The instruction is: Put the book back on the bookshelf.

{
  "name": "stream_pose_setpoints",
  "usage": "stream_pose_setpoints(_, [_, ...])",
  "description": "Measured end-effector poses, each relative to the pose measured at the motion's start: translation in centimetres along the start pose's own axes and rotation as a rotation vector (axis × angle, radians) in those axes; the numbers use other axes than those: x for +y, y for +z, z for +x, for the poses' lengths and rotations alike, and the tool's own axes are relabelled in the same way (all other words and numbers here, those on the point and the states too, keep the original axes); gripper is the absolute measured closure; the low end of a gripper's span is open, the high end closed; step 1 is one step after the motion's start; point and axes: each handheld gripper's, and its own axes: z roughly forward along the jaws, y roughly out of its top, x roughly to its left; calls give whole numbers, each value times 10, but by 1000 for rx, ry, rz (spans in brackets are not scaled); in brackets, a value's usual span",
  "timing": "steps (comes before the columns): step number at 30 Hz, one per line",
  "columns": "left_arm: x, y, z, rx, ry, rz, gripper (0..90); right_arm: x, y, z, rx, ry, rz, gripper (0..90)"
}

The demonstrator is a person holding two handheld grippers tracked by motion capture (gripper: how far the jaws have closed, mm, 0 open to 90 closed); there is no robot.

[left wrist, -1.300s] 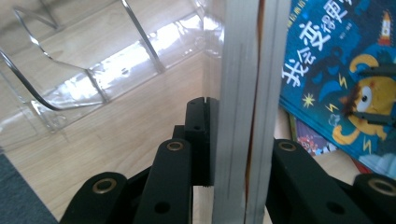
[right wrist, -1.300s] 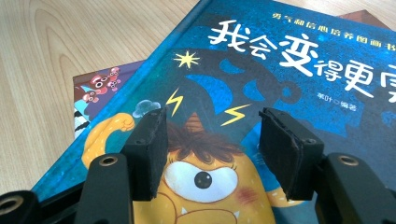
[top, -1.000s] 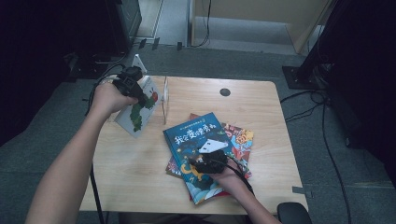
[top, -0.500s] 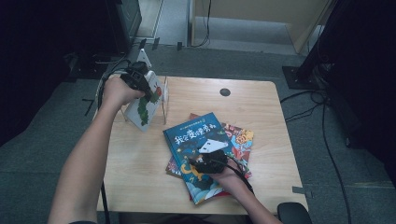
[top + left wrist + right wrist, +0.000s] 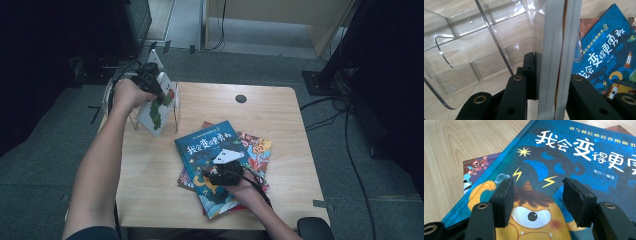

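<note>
A white book (image 5: 159, 102) is clamped edge-on by the left gripper (image 5: 150, 80) at the table's far left corner; in the left gripper view the jaws are closed flat on both faces of the book (image 5: 556, 50), so that it can be carried upright. It is held tilted over the clear plastic stand (image 5: 461, 50), whose slanted dividers are seen just beside the book's edge; the grip by the edge is judged to suit sliding the book down into a slot, a step not yet finished

The right gripper (image 5: 225, 172) is rested on the blue book (image 5: 210, 150) near the table's front. In the right gripper view the jaws stand apart over the cover (image 5: 574, 157) with nothing between the pads (image 5: 504, 200); the blue book is thus pressed on or waited over, not gripped, probably to keep the pile from shifting

The blue book is laid askew on the pile, which leaves its edges free for a later pick

Count: grippers, two; stands, one; books, at least four: one white, held; one blue, on top; a red-and-yellow one (image 5: 257, 147) beneath it; a further cover (image 5: 477, 165) is seen under the blue book's near corner, though whether it belongs to the red-and-yellow one cannot be told
</note>
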Motion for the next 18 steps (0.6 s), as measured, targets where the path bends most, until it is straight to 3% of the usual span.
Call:
stream_pose_setpoints(11, [6, -2, -1, 32, 4, 15, 781, 0, 0, 0, -3, 2, -1, 431])
stream_pose_setpoints(18, [7, -2, 1, 45, -15, 28, 781, 0, 0, 0, -3, 1, -1, 433])
